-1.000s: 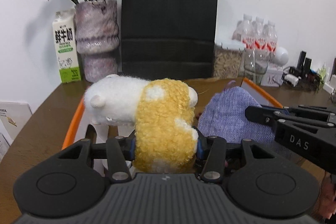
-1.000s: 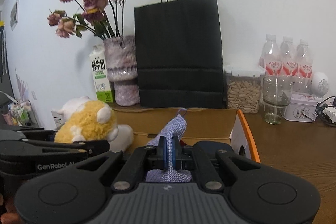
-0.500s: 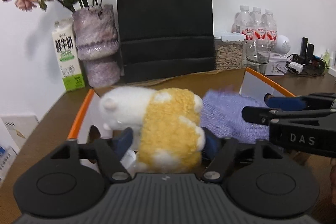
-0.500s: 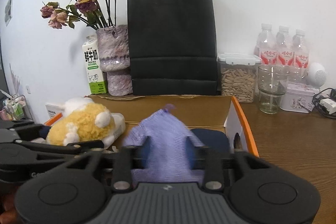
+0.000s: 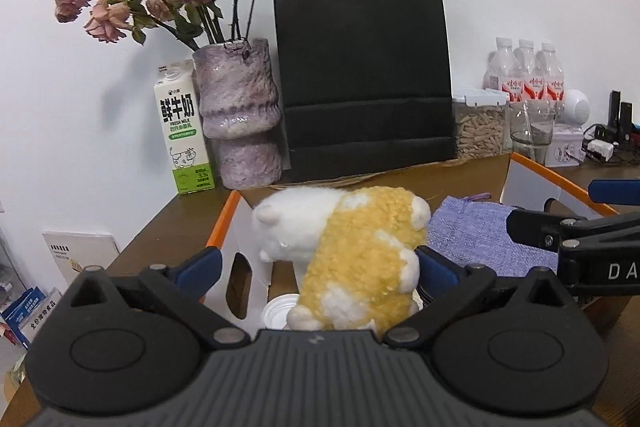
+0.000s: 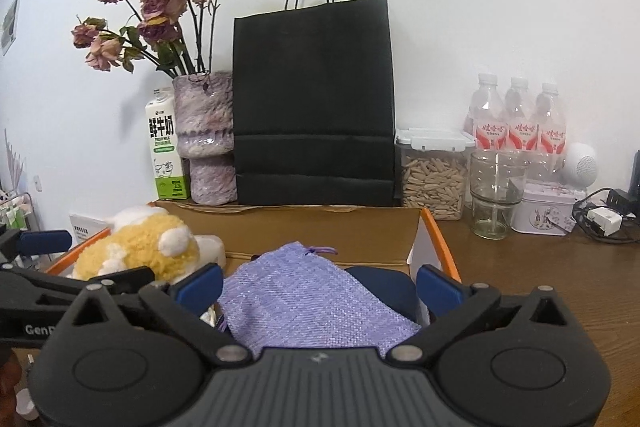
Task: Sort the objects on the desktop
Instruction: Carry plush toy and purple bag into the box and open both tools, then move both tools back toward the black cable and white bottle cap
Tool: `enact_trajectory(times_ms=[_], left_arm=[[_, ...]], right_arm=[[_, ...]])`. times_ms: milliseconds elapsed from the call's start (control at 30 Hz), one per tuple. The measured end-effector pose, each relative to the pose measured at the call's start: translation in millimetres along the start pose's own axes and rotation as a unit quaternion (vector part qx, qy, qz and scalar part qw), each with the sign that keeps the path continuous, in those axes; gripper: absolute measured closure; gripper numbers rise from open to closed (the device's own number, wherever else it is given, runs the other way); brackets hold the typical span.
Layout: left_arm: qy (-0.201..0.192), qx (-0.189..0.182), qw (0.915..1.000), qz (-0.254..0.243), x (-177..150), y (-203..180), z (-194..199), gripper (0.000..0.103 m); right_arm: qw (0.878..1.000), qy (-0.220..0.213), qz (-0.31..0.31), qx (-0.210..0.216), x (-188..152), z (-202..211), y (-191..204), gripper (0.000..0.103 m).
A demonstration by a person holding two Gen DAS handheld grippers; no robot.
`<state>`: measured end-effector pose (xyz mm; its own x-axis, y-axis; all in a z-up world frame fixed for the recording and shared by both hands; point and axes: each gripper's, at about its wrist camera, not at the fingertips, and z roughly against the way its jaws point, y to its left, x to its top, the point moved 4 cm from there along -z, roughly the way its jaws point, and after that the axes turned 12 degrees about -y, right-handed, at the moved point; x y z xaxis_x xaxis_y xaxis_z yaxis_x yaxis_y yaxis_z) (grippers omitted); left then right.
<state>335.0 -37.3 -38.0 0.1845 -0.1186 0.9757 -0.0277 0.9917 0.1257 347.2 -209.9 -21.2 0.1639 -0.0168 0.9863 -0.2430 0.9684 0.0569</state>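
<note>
While both loads lie in the box [image 5: 224,223], each has come free of its tool. The plush [image 5: 352,259], a yellow and white toy, sits at the left end, leaning on the box's white inner wall, with a small white cap [image 5: 278,311] just under it. It looks light, soft and springy; I judge it would squash under the pads and puff back, so any new hold belongs across its thick yellow middle, not on the small ears or feet, which would slip out.

The pouch [image 6: 316,299], a flat lilac woven bag with a drawstring at its far edge, lies to the right of the plush, draped over something dark blue [image 6: 380,287] in the box. It seems limp and nearly weightless; a pinch at one edge or corner would lift it, though it would hang and fold.

Around the plush, the left gripper [image 5: 318,269] has just been opening and its jaws stand wide: the left pad is well clear, and the right pad is very near the fur; whether it touches I cannot tell. The right gripper [image 6: 320,285] has likewise just been opening, and both its pads stand apart from the pouch lying between them.

Beyond the box, on the brown table [image 6: 540,267], stand a vase [image 5: 238,115] of dried roses, a milk carton [image 5: 182,135], a black bag [image 5: 364,75], a seed jar [image 6: 434,179], a glass [image 6: 496,195] and bottles [image 6: 520,123].
</note>
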Motion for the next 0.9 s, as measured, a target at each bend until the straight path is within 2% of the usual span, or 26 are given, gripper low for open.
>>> enact_trajectory(times_ms=[633, 900], left_arm=[[-0.029, -0.007, 0.9995, 0.009, -6.0, 7.7, 34.5, 0.0], [-0.023, -0.008, 0.9996, 0.017, -12.4, 16.1, 52.2, 0.0]], right_arm=[[1.0, -0.015, 0.021, -0.003, -5.3, 31.8, 11.9, 0.0], [0.999, -0.013, 0.031, 0.006, -13.4, 52.9, 19.9, 0.0]])
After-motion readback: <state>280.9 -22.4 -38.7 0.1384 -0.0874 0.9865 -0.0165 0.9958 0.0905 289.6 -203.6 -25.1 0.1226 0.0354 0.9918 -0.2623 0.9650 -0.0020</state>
